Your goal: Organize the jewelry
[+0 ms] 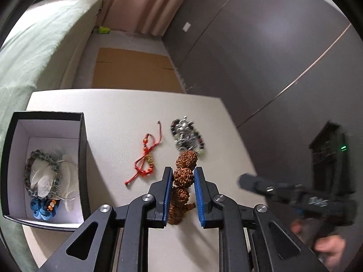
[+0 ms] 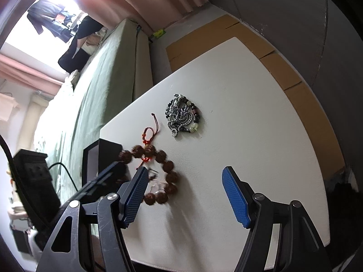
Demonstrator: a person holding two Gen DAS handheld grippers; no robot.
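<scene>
Left gripper (image 1: pixel 183 176), blue pads pinched on one brown bead of the seed bracelet (image 1: pixel 183 175); rest of the strand hanging between and below the fingers, its top bead overlapping the silver chain heap behind. In the right wrist view, same seed bracelet (image 2: pixel 170 176) seen as a full ring of knobbly beads, blurred, near the table's left edge, with the left gripper (image 2: pixel 122 159) reaching in from the left to clamp its upper beads.

Right gripper (image 2: pixel 185 195), fingers spread wide, nothing between them, poised over bare white table (image 2: pixel 261 117).

Red cord bracelet (image 1: pixel 146 158) lying flat on the table, just left of the seed bracelet. Silver chain heap (image 1: pixel 187 137) with dark and pale beads, further back, right of the red cord.

Black box (image 1: pixel 45 170) with white lining at the table's left edge, open, holding a grey-green bead bracelet (image 1: pixel 43 174), a blue piece (image 1: pixel 44 208) and pale items beneath.

Green bed (image 1: pixel 34 45) left of the table; cardboard (image 1: pixel 133 68) on the floor beyond.
</scene>
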